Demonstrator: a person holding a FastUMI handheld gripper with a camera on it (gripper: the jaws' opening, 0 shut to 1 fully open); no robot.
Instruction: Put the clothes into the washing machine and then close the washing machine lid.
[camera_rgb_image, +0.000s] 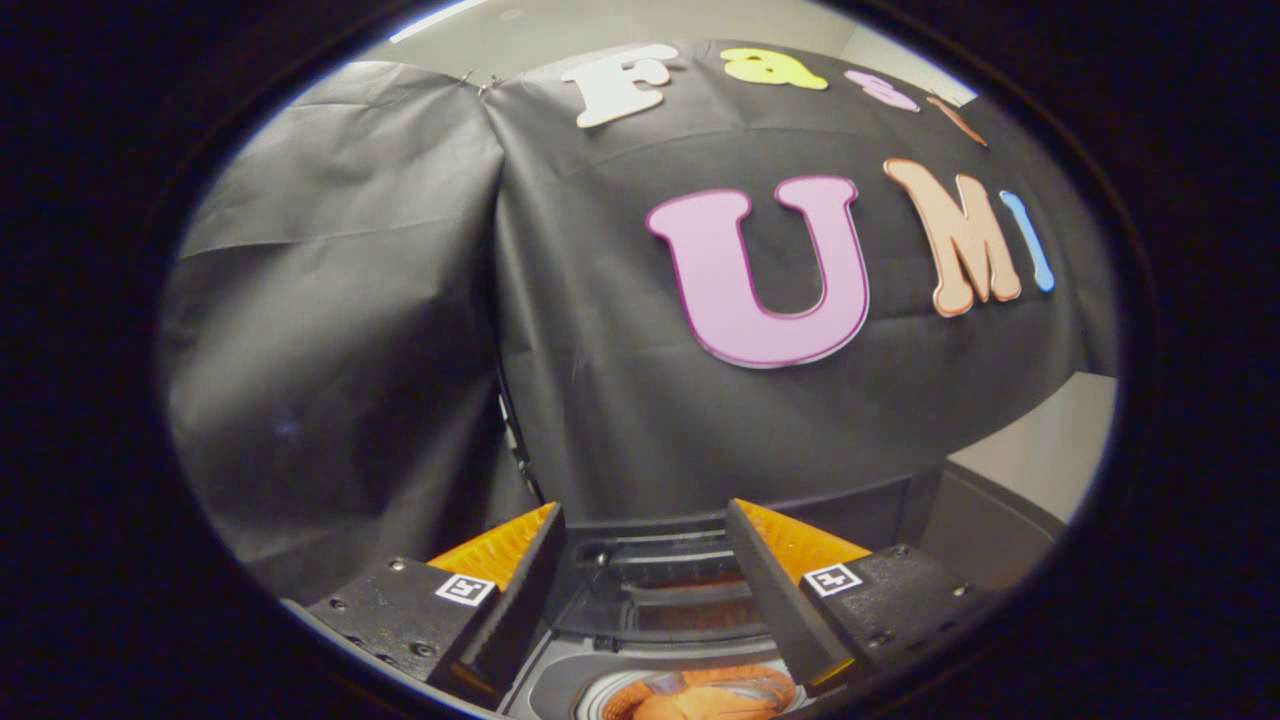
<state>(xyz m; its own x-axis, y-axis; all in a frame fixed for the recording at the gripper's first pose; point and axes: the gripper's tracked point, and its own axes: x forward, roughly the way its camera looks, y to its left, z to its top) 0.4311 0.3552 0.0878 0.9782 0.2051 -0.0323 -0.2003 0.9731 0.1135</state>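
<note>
My gripper (645, 520) is open, its two fingers spread wide with nothing between them. Below and between the fingers lies the washing machine (560, 680), seen from above, with its round drum opening showing. Orange clothes (700, 700) lie inside the drum. The machine's dark lid (660, 570) stands raised just beyond the opening, between the fingers, its ribbed underside facing me.
The booth's black cloth wall (620, 400) hangs close behind the machine and folds at a seam on the left. A pale wall (1050, 450) and a grey surface (980, 530) lie beyond the right finger.
</note>
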